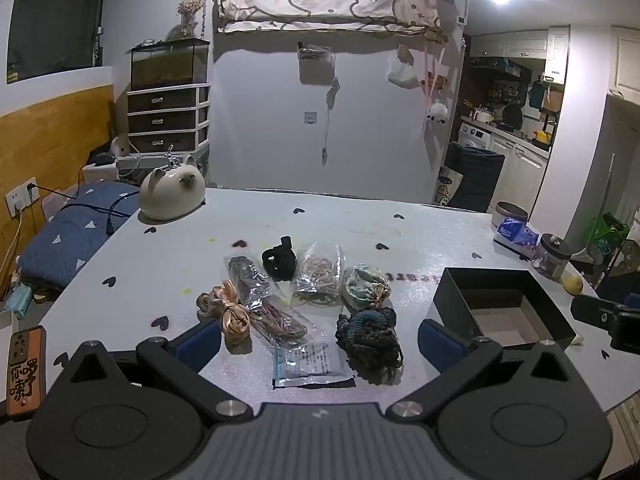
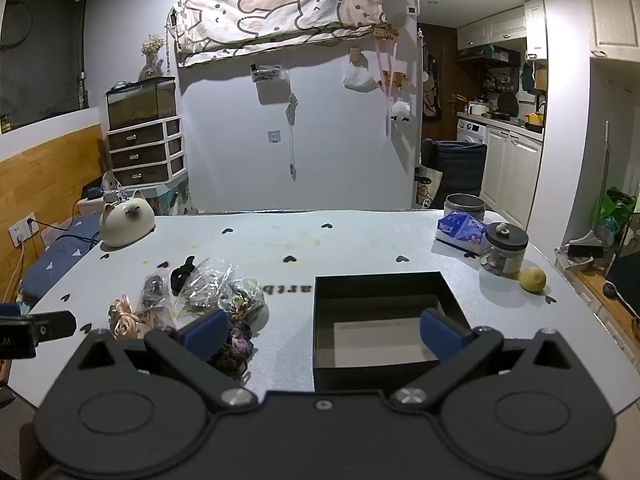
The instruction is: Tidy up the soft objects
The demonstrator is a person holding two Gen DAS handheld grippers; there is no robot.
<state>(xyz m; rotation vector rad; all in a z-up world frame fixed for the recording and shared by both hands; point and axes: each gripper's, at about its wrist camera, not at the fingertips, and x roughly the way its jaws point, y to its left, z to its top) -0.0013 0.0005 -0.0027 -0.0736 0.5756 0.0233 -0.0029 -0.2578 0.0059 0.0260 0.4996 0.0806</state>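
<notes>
Several soft hair accessories lie in a cluster on the table: a peach satin scrunchie (image 1: pixel 228 312), a black scrunchie (image 1: pixel 280 260), a pale green one (image 1: pixel 362 284), a dark blue knitted one (image 1: pixel 370 330), two clear bags of hair ties (image 1: pixel 318 270) and a flat packet (image 1: pixel 310 364). An open black box (image 1: pixel 500 304) stands right of them, empty inside. My left gripper (image 1: pixel 320 340) is open above the near edge of the cluster. My right gripper (image 2: pixel 320 332) is open, hovering before the box (image 2: pixel 384 320), with the cluster (image 2: pixel 240 300) to its left.
A white cat-shaped ceramic (image 1: pixel 172 194) sits at the table's far left corner. A tin (image 2: pixel 464 206), a tissue pack (image 2: pixel 460 228), a glass jar (image 2: pixel 504 250) and a lemon (image 2: pixel 532 279) stand at the right. A phone (image 1: pixel 24 372) lies near the left edge.
</notes>
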